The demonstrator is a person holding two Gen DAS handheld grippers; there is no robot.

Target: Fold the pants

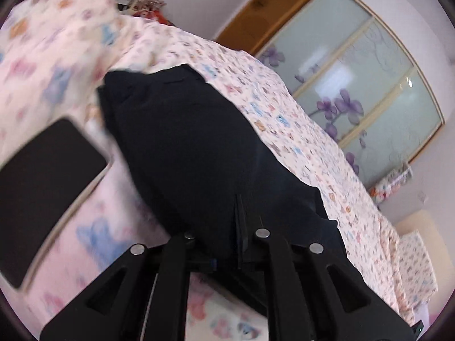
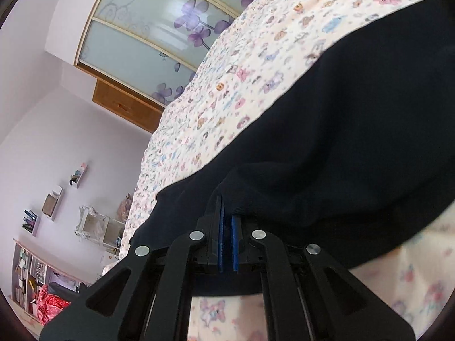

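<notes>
Across frame centre: dark matte pants [image 1: 182, 142] on printed sheet [image 1: 298, 130]; left gripper [image 1: 239, 221] and right gripper [image 2: 227, 216] both clamping cloth.

The left gripper [image 1: 239, 216] is seen pitched downward and rolled to one side, its jaws closed tight, with dark cloth pinched between the fingers. The right gripper [image 2: 227, 216] is likewise angled downward, its blue pads [image 2: 221, 244] drawn almost together and clamped on a fold of the same dark cloth. No hand or sleeve is shown in either view.
</notes>
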